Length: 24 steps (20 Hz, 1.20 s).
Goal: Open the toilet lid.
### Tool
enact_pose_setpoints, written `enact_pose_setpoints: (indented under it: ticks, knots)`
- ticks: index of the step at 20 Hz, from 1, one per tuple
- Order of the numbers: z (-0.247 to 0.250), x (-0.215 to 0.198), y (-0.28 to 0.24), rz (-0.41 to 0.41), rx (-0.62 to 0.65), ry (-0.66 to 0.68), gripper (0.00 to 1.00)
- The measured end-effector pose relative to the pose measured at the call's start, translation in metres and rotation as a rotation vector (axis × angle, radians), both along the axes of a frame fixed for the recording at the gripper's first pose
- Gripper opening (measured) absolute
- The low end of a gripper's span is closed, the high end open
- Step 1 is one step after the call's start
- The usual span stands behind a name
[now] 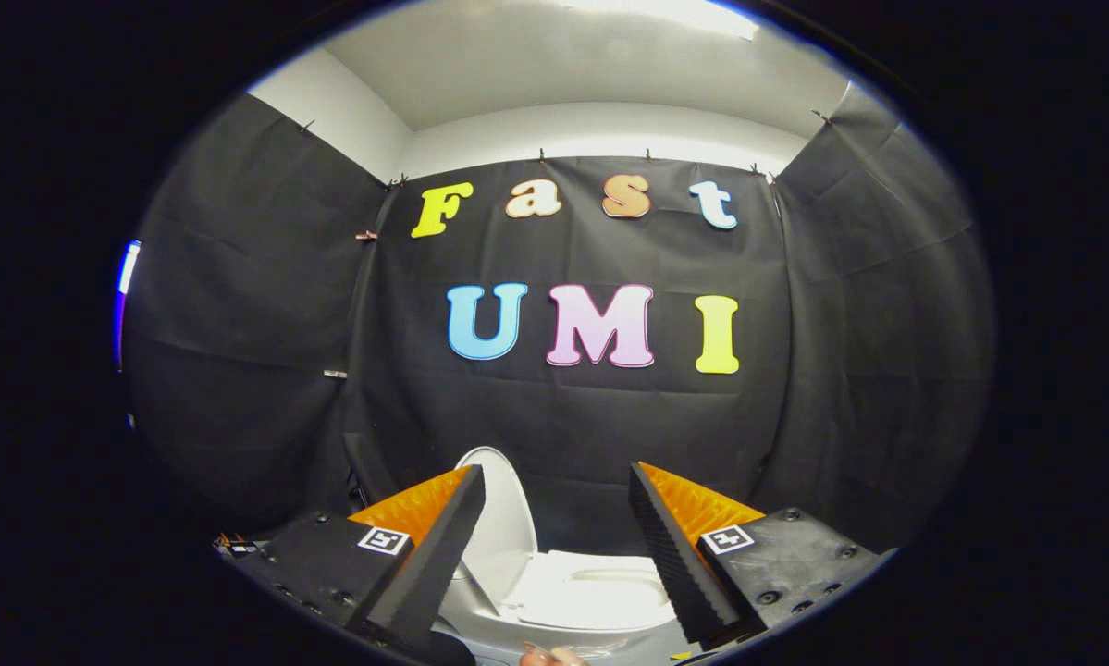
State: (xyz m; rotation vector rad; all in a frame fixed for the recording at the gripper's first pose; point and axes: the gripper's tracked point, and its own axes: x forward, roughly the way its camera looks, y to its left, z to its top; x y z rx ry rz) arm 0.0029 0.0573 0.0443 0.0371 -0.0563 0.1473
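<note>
Two jaws wide apart, gripper empty, raised toilet lid upright between them.

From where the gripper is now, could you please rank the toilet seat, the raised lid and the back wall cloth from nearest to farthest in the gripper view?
The gripper is open, holding nothing.
1. Seat: low between the fingers, just ahead.
2. Lid: raised upright beside the left finger, behind the seat.
3. Cloth: the booth's back wall, beyond the toilet.

Black cloth wall hangs below white ceiling.
</note>
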Motion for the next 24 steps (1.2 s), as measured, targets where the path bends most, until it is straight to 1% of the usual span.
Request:
enact_pose_setpoints:
  ticks: [24]
  knots:
    - [-0.0023,-0.0024,-0.0052,-0.013,0.020,0.009,0.98]
